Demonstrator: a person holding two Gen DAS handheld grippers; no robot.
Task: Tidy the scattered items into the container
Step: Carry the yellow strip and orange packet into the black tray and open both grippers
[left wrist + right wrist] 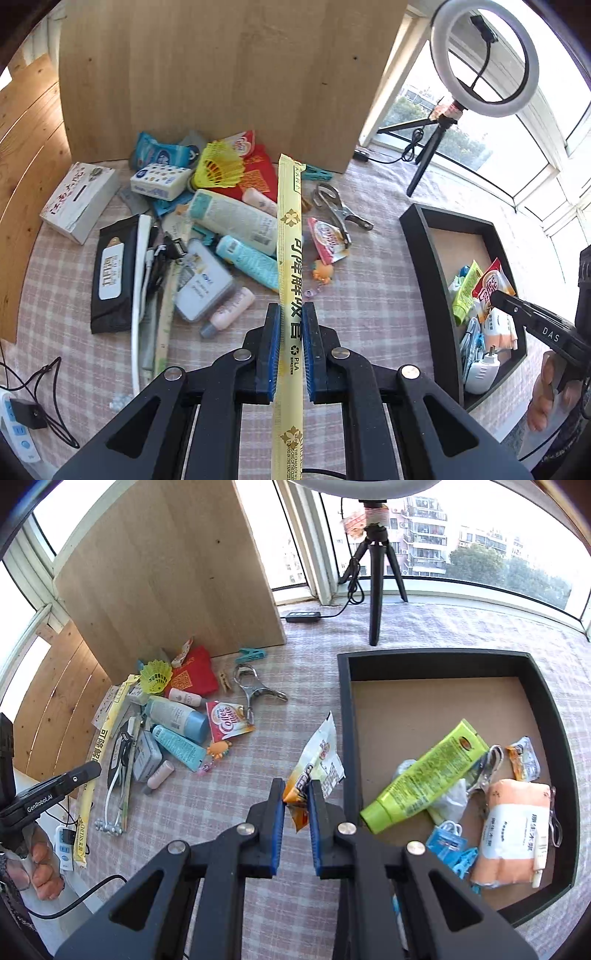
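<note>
My left gripper is shut on a long yellow paper straw packet, which sticks out forward over the scattered pile of tubes, packets and a yellow shuttlecock. My right gripper is shut on the corner of an orange-and-white Coffee mate sachet, just left of the black tray. The tray holds a green tube, an orange tissue pack and blue clips. In the left wrist view, the sachet hangs over the tray.
A wooden board stands behind the pile. A ring light on a black tripod stands at the back near the window. Metal tongs and a second Coffee mate sachet lie between pile and tray. A power strip lies at the left edge.
</note>
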